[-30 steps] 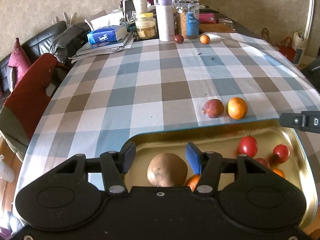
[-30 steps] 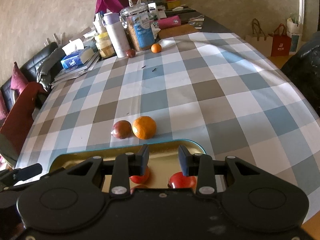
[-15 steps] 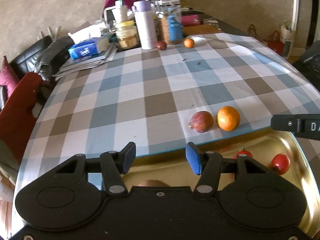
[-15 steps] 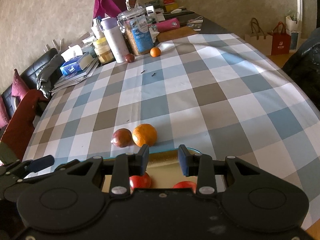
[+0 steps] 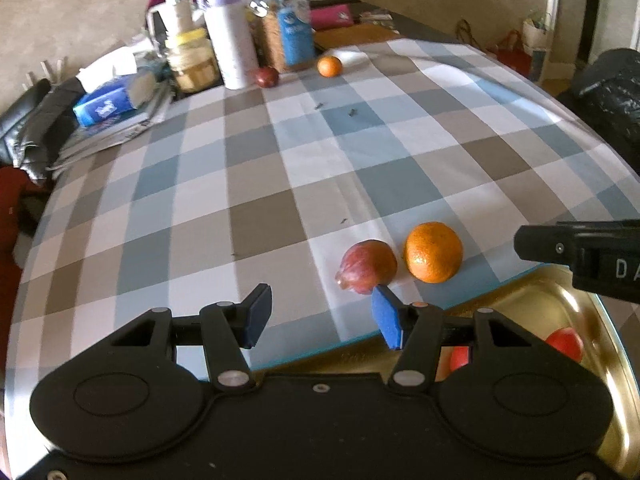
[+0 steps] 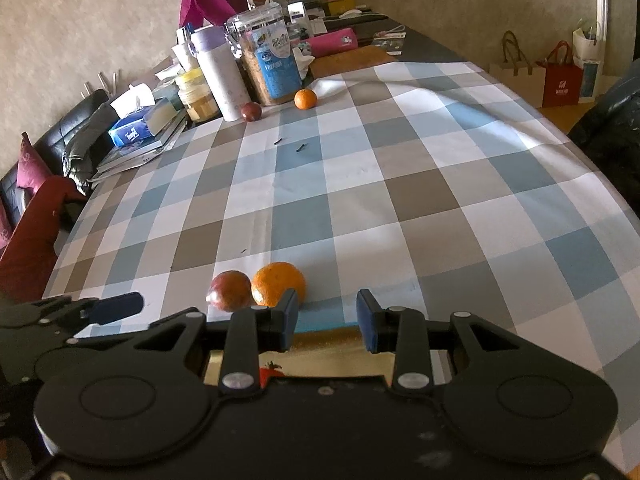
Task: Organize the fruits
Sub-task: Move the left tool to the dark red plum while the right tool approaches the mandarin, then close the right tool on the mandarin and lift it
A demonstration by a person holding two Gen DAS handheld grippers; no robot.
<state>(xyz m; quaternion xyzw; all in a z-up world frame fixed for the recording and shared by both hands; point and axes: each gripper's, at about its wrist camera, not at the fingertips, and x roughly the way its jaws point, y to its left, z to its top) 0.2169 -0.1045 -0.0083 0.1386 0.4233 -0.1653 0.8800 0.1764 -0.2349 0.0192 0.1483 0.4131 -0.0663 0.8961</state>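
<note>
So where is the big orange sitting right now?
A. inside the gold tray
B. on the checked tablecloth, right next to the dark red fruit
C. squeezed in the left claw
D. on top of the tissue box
B: the big orange rests on the checked tablecloth beside the dark red fruit, just beyond the gold tray, and neither claw holds it.

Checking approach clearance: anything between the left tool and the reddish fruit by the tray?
Nothing visible. The left tool is open and empty; the reddish fruit lies just beyond its right-hand finger, with only bare tablecloth between. The orange sits beside it.
</note>
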